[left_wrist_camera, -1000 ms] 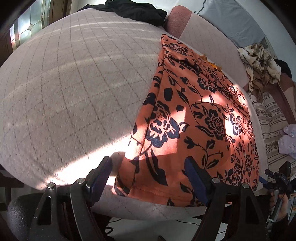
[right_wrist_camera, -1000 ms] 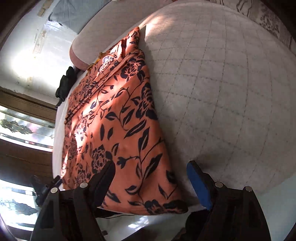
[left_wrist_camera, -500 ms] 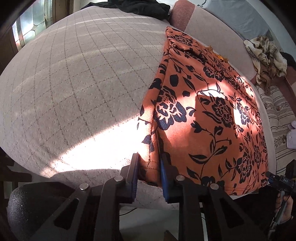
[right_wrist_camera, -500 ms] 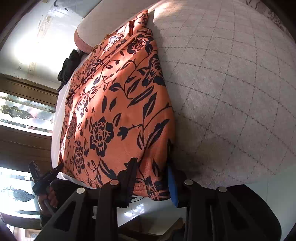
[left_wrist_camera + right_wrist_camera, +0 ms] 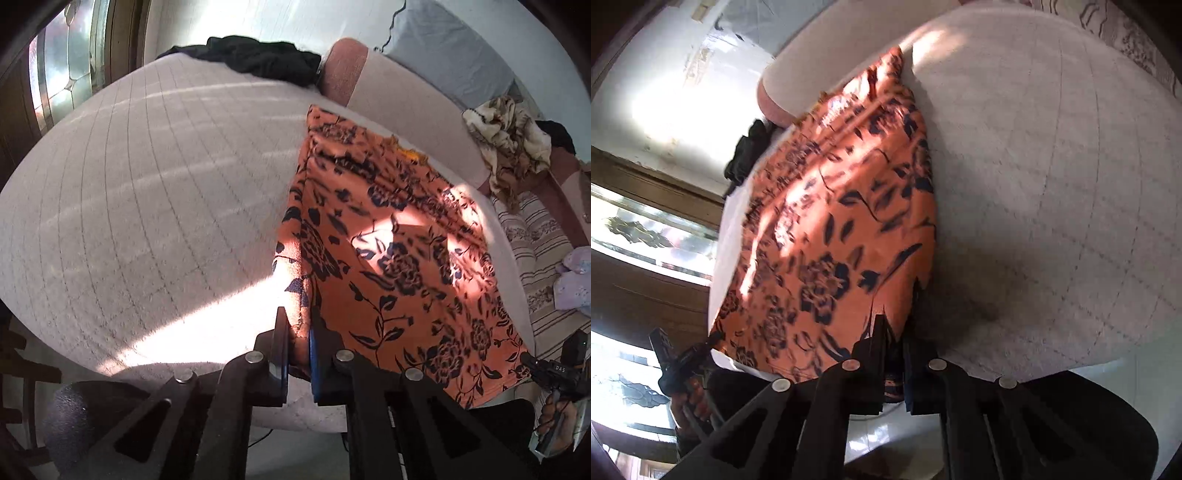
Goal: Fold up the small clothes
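An orange garment with a dark floral print (image 5: pixel 391 251) lies along a pale quilted bed (image 5: pixel 147 206). My left gripper (image 5: pixel 298 325) is shut on its near left corner, at the bed's front edge. In the right wrist view the same garment (image 5: pixel 842 229) is blurred, and my right gripper (image 5: pixel 894 332) is shut on its near right corner, which is lifted slightly off the bed (image 5: pixel 1052 184). Each gripper also shows small in the other's view: the right one (image 5: pixel 554 373), the left one (image 5: pixel 683 362).
A black garment (image 5: pixel 258 59) lies at the bed's far end by a pink bolster (image 5: pixel 343 70). A crumpled patterned cloth (image 5: pixel 509 140) and a striped sheet (image 5: pixel 539 251) lie to the right. A window (image 5: pixel 62 74) is on the left.
Both grippers went from open, astride the garment's near corners, to shut on them. The near edge has since lifted and the views have tipped up, with motion blur.
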